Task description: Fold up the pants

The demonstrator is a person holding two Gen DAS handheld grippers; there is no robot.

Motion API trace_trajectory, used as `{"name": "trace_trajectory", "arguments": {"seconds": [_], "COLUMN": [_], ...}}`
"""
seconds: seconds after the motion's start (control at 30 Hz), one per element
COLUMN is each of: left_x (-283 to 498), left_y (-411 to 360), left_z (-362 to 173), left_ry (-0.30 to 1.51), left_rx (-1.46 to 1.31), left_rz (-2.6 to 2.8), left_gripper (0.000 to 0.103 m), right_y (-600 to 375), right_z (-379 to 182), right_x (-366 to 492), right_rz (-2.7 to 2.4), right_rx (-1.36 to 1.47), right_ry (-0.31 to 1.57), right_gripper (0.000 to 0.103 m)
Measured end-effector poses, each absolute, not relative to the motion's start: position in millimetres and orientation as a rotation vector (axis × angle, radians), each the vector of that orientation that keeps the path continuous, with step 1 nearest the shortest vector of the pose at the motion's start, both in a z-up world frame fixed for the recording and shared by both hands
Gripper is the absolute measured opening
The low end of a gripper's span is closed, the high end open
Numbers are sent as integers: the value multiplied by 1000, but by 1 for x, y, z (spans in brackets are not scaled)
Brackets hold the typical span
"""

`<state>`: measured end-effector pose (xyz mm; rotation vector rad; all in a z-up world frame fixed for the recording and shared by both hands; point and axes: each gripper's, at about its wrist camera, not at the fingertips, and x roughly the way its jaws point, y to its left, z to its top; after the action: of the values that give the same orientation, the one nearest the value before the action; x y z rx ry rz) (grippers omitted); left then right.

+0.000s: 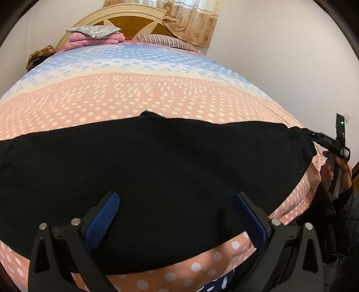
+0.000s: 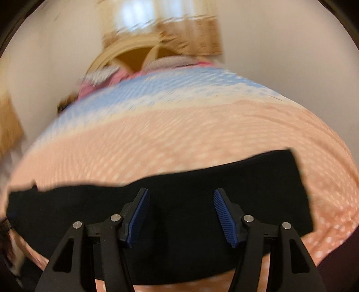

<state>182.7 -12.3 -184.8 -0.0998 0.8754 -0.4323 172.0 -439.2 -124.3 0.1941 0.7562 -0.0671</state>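
Lighting is soft and even indoor daylight, with a bright window (image 1: pixel 190 6) behind the curtain (image 1: pixel 193 24). Left wrist view is sharp; right wrist view shows heavy motion blur throughout. Both show strong fisheye bulging and dark vignetted corners; black pants (image 1: pixel 157 161) lack detail.

Right claw (image 2: pixel 181 211) agape over black pants (image 2: pixel 179 186).

free: bedspread (image 1: pixel 157 89) bare beyond pants (image 1: pixel 157 161) up to pillows (image 1: pixel 166 41) | blocked: pillows, headboard (image 1: pixel 125 22) at far end | wall (image 1: pixel 280 56) close along one side
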Motion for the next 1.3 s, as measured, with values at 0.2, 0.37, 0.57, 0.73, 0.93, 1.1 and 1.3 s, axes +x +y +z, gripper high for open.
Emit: {"name": "trace_trajectory", "arguments": {"seconds": [0.2,0.37,0.57,0.73,0.93,1.1,1.3], "left_x": [181,181,180,180,180,179,178], "left_y": [-16,-15,-15,-14,-14,-14,-12], "left_z": [-186,-185,-186,-187,-187,-187,-185], "left_ry": [874,876,877,875,875,876,895], "left_rx": [-85,-91,-90,-86,-75,-78,-83], "left_rz": [-422,-418,-417,-418,-417,-415,-421], "left_gripper": [103,103,103,103,103,103,103], "right_y": [-552,-588,-579,-572,-573,-578,-566], "right_z": [-126,-147,-174,-184,-178,-182,-168], "right_x": [125,111,120,128,144,155,153], "right_rz": [-233,-167,-110,13,-61,49,116], "right_rx": [510,696,731,796,748,793,770], "right_ry": [715,763,812,756,722,734,690], "right_gripper": [61,61,56,42,42,42,14]}}
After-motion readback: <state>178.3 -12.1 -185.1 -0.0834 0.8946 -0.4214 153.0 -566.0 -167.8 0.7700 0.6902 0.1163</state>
